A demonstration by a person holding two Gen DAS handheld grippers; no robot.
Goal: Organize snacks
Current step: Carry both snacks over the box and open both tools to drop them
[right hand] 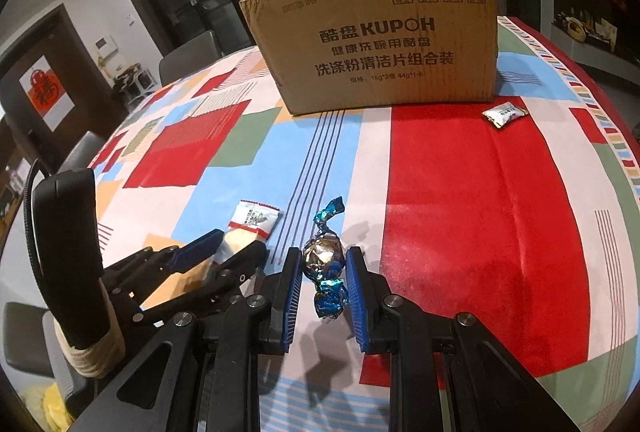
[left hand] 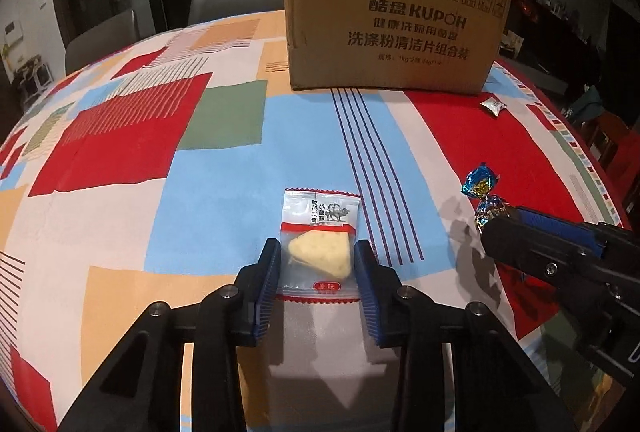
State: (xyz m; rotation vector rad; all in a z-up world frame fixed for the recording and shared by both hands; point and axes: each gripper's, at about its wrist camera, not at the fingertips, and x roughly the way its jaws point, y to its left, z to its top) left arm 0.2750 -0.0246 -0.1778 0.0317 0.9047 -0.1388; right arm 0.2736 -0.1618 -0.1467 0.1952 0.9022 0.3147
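- My left gripper (left hand: 316,256) points down at the cheese packet (left hand: 320,244), which lies flat on the tablecloth (left hand: 120,152). The blue pads (left hand: 269,272) stand on either side of the packet's lower half, at the edges of the film; I cannot tell whether they press it or merely bracket it.
- I judge this placement deliberate — the jaws straddle the thick wedge end, where there is something firm to pinch, not the flat printed flap.
- My right gripper (right hand: 323,272) is clenched on the candy (right hand: 324,258), gripping its round foil body. The left view shows the candy raised off the cloth at the fingertips.
- Gripping the bulge, with both twisted ends left free, is the sound choice in my view; the twists would slip.
- The box (left hand: 396,32) stands open-topped at the far side of the table, well apart from both grippers. I take it as the destination for the snacks.
- A small white sachet (right hand: 505,114) lies on the red patch just beside the box's right corner — not yet collected.
- Packet: clear film, red serrated bands, a pale yellow triangular wedge inside, a camel print above it.
- Candy: silver and gold foil with blue twisted ends, crinkled.
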